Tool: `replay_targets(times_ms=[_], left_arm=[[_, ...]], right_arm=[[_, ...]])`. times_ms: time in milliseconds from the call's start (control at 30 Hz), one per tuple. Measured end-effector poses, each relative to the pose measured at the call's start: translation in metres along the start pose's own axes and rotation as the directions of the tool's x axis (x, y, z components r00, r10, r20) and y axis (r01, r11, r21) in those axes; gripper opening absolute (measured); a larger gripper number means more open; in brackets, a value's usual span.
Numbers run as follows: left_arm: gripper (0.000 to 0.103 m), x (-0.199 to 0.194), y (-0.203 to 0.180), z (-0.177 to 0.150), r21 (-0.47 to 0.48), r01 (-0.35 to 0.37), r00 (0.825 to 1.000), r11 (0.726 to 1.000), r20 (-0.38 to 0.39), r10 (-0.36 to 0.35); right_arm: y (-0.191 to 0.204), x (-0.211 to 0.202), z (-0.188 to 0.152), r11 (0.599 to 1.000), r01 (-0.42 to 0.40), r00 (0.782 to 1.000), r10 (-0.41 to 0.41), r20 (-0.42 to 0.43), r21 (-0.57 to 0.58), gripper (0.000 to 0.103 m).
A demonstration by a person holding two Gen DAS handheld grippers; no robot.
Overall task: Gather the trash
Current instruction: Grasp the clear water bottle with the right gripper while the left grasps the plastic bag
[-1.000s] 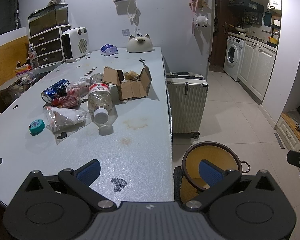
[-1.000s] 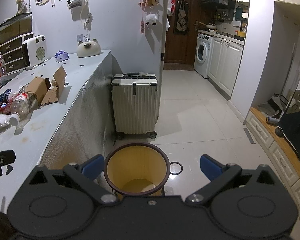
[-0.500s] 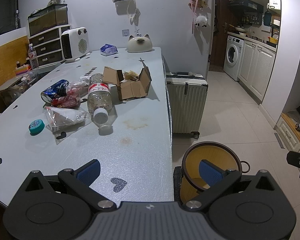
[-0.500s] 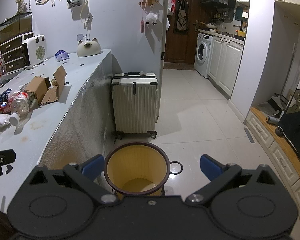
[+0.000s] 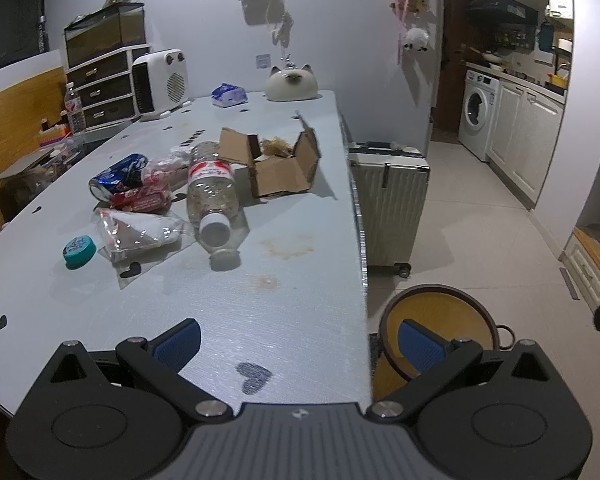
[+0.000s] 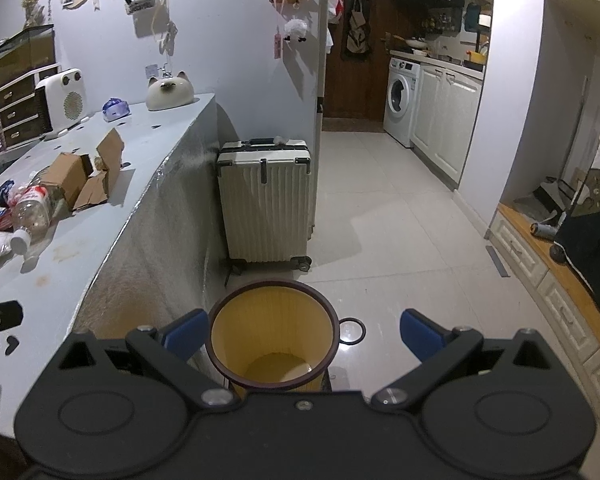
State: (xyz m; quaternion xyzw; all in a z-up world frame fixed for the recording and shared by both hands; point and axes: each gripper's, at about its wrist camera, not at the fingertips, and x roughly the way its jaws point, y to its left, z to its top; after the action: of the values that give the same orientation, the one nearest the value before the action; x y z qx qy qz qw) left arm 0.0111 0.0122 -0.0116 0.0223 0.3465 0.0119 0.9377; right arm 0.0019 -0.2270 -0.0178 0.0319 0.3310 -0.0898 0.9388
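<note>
- The left gripper (image 5: 298, 342) hangs over the near edge of the surface (image 5: 260, 300), fingers wide apart, holding nothing.
- The right gripper (image 6: 304, 330) hangs over the bin (image 6: 272, 336), fingers wide apart and empty.
- The bin stands on the floor just beside the surface's corner, open; its inside looks yellow and bare.
- Trash lies in a cluster mid-surface: a bottle (image 5: 212, 196) on its side with cap toward the camera, an open box (image 5: 276, 160) behind it, a can (image 5: 118, 174) and a red wrapper (image 5: 142, 200) to the left, a clear bag (image 5: 136, 232) nearer, and a teal lid (image 5: 79, 251) beside the bag.
- A suitcase (image 6: 266, 204) stands beyond the bin.
</note>
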Motion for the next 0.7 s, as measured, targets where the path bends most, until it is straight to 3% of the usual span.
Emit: replay_targets(times_ms=[267,700], left_arm=[[0.103,0.030,0.040,0.008,-0.072,-0.065,0.998,0.995,-0.023,0.064],[0.103,0.069,0.140,0.028,-0.196,-0.221,0.975,0.955,-0.025,0.220]], right_arm=[[0.018,0.023,0.010,0.999,0.035,0.999,-0.033,0.043,-0.034,0.103],[0.115,0.064,0.047,0.976,-0.138,0.986,0.152,0.073,-0.170,0.103]])
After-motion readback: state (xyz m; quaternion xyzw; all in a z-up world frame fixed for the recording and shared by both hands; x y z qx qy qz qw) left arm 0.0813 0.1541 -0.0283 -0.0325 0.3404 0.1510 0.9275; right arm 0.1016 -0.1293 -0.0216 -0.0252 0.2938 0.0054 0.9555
